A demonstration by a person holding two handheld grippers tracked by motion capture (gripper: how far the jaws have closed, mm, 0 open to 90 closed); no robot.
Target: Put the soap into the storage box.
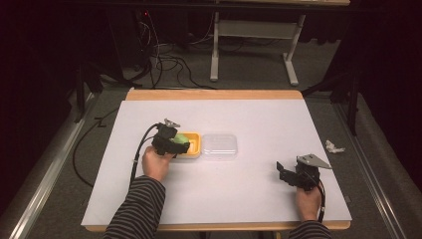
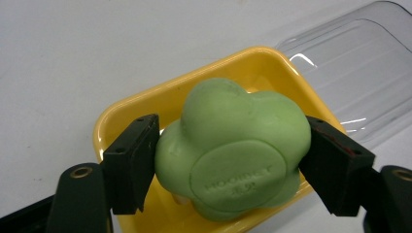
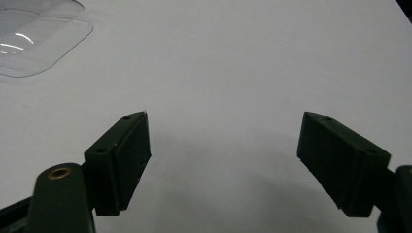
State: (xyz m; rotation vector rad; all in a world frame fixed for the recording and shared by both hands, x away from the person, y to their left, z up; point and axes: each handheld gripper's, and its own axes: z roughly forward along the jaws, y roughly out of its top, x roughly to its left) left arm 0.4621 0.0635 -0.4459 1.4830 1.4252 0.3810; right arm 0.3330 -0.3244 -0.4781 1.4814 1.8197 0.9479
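A green flower-shaped soap (image 2: 233, 155) with stamped lettering is clamped between the two black pads of my left gripper (image 2: 228, 162), just above a yellow soap dish (image 2: 145, 104). From above, the left gripper (image 1: 175, 143) sits at the left end of the yellow dish (image 1: 195, 146), with the green soap (image 1: 180, 138) showing in it. A clear plastic lid (image 1: 219, 146) lies right of the dish, touching it. My right gripper (image 1: 281, 170) rests low at the table's right front, jaws open over bare white surface (image 3: 223, 97).
The white table (image 1: 249, 119) has a wooden edge at the back. A crumpled white scrap (image 1: 333, 147) lies on the floor to the right. Cables and a grey frame stand beyond the table. The clear lid's corner (image 3: 34, 39) appears far left of the right gripper.
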